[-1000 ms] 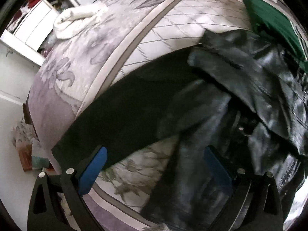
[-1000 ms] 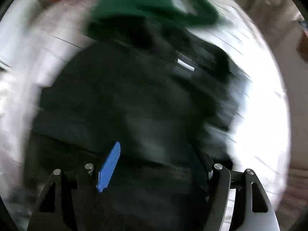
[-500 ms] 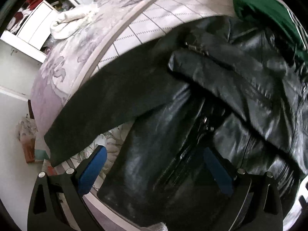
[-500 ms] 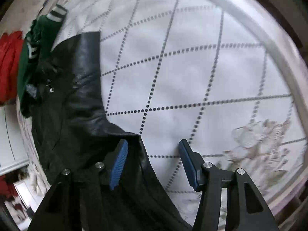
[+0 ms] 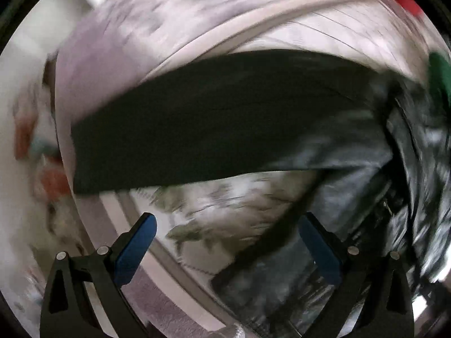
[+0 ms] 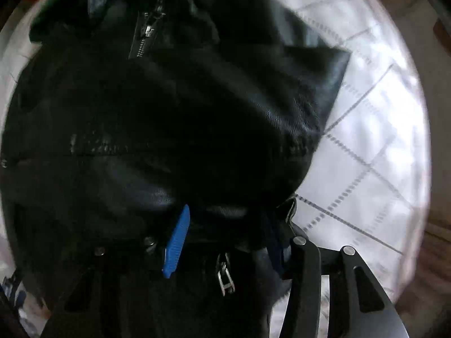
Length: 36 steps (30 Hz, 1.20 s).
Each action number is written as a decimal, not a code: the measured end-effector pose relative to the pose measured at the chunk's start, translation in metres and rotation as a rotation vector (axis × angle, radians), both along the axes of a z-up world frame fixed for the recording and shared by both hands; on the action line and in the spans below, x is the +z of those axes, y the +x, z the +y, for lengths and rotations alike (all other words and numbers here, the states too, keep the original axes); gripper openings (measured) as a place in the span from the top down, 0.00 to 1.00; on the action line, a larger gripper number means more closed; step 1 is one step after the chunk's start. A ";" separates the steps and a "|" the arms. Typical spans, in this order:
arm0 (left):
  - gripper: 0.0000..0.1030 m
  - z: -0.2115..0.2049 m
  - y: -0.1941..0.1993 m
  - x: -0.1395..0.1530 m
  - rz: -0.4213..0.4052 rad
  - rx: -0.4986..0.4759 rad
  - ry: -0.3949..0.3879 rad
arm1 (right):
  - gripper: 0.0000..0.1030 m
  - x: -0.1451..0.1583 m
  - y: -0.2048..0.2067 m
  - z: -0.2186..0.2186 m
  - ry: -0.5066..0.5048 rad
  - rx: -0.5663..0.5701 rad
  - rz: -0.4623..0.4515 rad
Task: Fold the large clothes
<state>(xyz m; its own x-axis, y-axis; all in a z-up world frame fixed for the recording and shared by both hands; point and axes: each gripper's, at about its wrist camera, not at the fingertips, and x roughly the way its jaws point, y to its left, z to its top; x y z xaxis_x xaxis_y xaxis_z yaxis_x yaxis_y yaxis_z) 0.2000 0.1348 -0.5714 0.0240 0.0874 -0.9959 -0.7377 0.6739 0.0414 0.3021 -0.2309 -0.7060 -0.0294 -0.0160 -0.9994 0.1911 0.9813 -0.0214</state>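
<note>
Right wrist view: right tongs (image 6: 222, 242) clamp the leather jacket (image 6: 174, 118); left tongs (image 5: 225, 242) gape, empty. Slick, heavy leather could slip free and spoil the fold.

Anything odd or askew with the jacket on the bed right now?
The black leather jacket lies bunched rather than flat, one black panel splayed sideways across the floral bedspread, its top crowding a green garment. No visible damage.

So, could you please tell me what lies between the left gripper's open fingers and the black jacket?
Only bare floral bedspread, seen in the left wrist view; the left gripper holds nothing, short of the black jacket.
</note>
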 end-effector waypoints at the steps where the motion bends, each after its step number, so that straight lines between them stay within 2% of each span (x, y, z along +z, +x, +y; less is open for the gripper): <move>1: 0.00 0.011 -0.011 -0.001 -0.014 0.044 -0.029 | 0.49 0.014 -0.006 0.010 0.022 0.007 -0.031; 5: 0.00 0.054 -0.056 -0.008 -0.123 0.255 -0.154 | 0.49 0.047 -0.045 0.069 0.094 0.063 -0.098; 8: 0.00 0.087 -0.083 -0.030 -0.187 0.435 -0.255 | 0.49 0.044 -0.062 0.122 0.148 0.115 -0.107; 10: 0.00 0.112 -0.099 -0.048 -0.225 0.562 -0.289 | 0.49 0.042 -0.056 0.147 0.172 0.149 -0.082; 12: 0.01 0.129 -0.108 -0.052 -0.263 0.641 -0.260 | 0.49 0.033 -0.054 0.181 0.193 0.160 -0.077; 14: 0.16 0.146 -0.112 -0.052 -0.264 0.693 -0.194 | 0.49 0.022 -0.053 0.196 0.177 0.179 -0.089; 15: 0.27 0.155 -0.112 -0.052 -0.236 0.721 -0.156 | 0.49 0.021 -0.052 0.208 0.158 0.191 -0.089; 16: 0.33 0.160 -0.112 -0.051 -0.238 0.737 -0.135 | 0.49 0.017 -0.050 0.217 0.136 0.198 -0.089; 17: 0.37 0.163 -0.111 -0.049 -0.233 0.746 -0.110 | 0.49 0.013 -0.043 0.224 0.126 0.197 -0.092; 19: 0.64 0.165 -0.104 -0.038 -0.186 0.740 -0.040 | 0.49 0.010 -0.047 0.238 0.087 0.206 -0.088; 21: 0.80 0.164 -0.098 -0.027 -0.155 0.725 0.004 | 0.49 0.009 -0.047 0.252 0.048 0.217 -0.092; 22: 0.84 0.160 -0.095 -0.023 -0.149 0.715 0.015 | 0.49 0.010 -0.048 0.259 0.012 0.234 -0.100; 26: 0.89 0.147 -0.085 0.007 -0.134 0.615 0.098 | 0.48 0.012 -0.045 0.289 -0.138 0.314 -0.122; 27: 0.89 0.138 -0.082 0.015 -0.139 0.588 0.118 | 0.40 0.012 -0.042 0.295 -0.152 0.321 -0.126; 28: 0.89 0.135 -0.081 0.025 -0.149 0.569 0.133 | 0.28 0.012 -0.041 0.299 -0.153 0.324 -0.133; 29: 0.89 0.128 -0.087 0.028 -0.157 0.564 0.136 | 0.26 0.013 -0.041 0.302 -0.135 0.326 -0.139; 32: 0.90 0.124 -0.093 0.044 -0.187 0.544 0.156 | 0.25 0.027 -0.028 0.286 -0.098 0.330 -0.137; 36: 0.92 0.114 -0.063 0.084 -0.281 0.428 0.270 | 0.25 0.042 -0.029 0.264 -0.034 0.322 -0.148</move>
<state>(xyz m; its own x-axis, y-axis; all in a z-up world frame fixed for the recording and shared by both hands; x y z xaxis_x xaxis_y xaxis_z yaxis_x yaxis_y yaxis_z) 0.1371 0.2485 -0.4877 0.1908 0.3976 -0.8975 -0.9498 0.3057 -0.0665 0.2736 0.0335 -0.6642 0.1274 -0.0342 -0.9913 -0.1247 0.9909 -0.0502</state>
